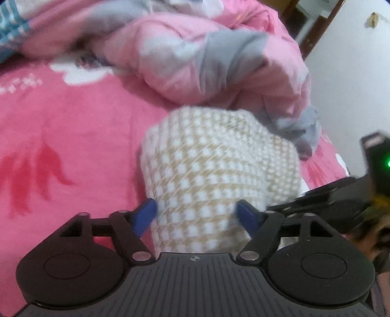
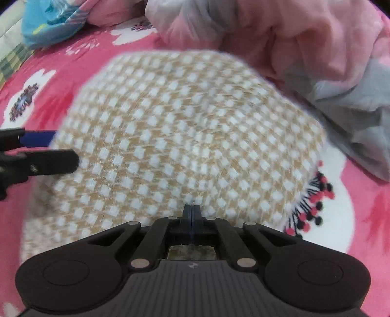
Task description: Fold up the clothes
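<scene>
A beige-and-white checked knit garment (image 1: 219, 170) lies in a folded bundle on the pink bed sheet (image 1: 61, 146). My left gripper (image 1: 197, 214) is open, its blue fingers (image 1: 146, 214) straddling the garment's near end. In the right wrist view the same garment (image 2: 185, 136) fills the middle. My right gripper (image 2: 192, 209) is shut on the garment's near edge. The left gripper's fingers (image 2: 39, 146) show at the left edge of that view, against the garment's side.
A crumpled pink and grey quilt (image 1: 207, 48) lies heaped behind the garment, also in the right wrist view (image 2: 304, 48). A blue cloth (image 2: 48, 19) lies far left. A white wall (image 1: 353, 73) stands right of the bed. The right gripper's body (image 1: 341, 195) is at right.
</scene>
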### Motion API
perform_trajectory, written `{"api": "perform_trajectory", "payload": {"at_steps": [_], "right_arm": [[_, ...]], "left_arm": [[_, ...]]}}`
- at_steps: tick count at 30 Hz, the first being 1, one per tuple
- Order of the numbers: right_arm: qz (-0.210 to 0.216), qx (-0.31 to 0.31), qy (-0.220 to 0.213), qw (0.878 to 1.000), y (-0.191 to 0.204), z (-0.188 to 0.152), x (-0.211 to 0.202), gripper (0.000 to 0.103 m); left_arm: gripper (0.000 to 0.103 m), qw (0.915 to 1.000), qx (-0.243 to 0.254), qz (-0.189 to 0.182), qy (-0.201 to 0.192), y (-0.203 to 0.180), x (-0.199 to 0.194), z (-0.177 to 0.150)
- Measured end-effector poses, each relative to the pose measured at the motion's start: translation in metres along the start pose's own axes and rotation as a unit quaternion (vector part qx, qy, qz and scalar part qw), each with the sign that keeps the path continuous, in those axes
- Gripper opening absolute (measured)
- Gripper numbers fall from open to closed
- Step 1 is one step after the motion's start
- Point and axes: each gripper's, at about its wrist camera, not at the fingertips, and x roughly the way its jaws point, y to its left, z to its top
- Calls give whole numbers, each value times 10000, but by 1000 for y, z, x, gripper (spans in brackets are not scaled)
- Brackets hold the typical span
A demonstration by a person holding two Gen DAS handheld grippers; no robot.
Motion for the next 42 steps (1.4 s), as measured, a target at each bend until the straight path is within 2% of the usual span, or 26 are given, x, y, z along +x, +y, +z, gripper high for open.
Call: {"api": "perform_trajectory", "payload": {"at_steps": [2, 5, 7, 9, 10, 11, 15, 17, 19, 23, 25, 29, 30, 32, 33, 35, 38, 41, 42], "right_arm": [[48, 207, 15, 9998, -3, 6, -15, 0], [227, -3, -150, 9996, 5, 3, -60, 0], [488, -270, 107, 9984, 16, -8, -70, 0], [410, -540, 542, 9962, 23, -24, -50, 0], [247, -661, 804, 9943, 25, -37, -27, 0], [196, -741, 904, 9930, 25, -47, -12, 0], [261, -465, 521, 9972, 23, -41, -42, 0], [86, -407, 162, 9990, 16, -40, -75, 0], [86, -33, -82, 9999, 1, -43, -102, 0], [33, 677, -213, 9975, -27, -57, -122, 0], [198, 826, -254, 9961, -30, -65, -122, 0], [282, 676, 81, 9973, -33, -79, -71, 0], [303, 639, 164, 9974, -33, -82, -59, 0], [352, 574, 325, 9972, -35, -88, -35, 0], [424, 620, 345, 9966, -39, -85, -36, 0], [441, 639, 213, 9968, -42, -73, -55, 0], [324, 527, -298, 9976, -42, -51, -89, 0], [180, 490, -767, 9957, -51, -21, -95, 0], [5, 460, -884, 9950, -53, -12, -87, 0]], "left_arm": [[82, 10000, -6, 89, -5, 2, -6, -1], [82, 9998, -68, 200, 13, 5, -9, -2], [82, 9997, -63, 249, 11, 3, -8, -3], [82, 9995, 3, 329, 6, -1, -8, -2], [82, 9993, 26, 364, 6, -3, -9, -3], [82, 9992, 37, 392, 7, -4, -11, -3], [80, 9990, 17, 446, -7, -4, -18, -1], [74, 9991, -111, 395, -55, 0, -28, 1], [72, 9991, -113, 375, -138, -2, -44, -2], [73, 9998, 178, -54, 70, -18, -65, -23], [73, 9983, 430, -243, 301, -28, -66, -39], [75, 9945, 706, 137, 758, -30, -45, -64], [76, 9941, 685, 185, 819, -27, -40, -68], [77, 9953, 321, 63, 910, -16, -36, -68], [77, 9953, 262, 48, 931, -14, -35, -67], [77, 9954, 363, 99, 879, -16, -37, -67], [77, 9952, 366, 124, 901, -18, -36, -67], [77, 9950, 363, 163, 911, -19, -35, -67], [77, 9950, 382, 184, 907, -20, -35, -67]]}}
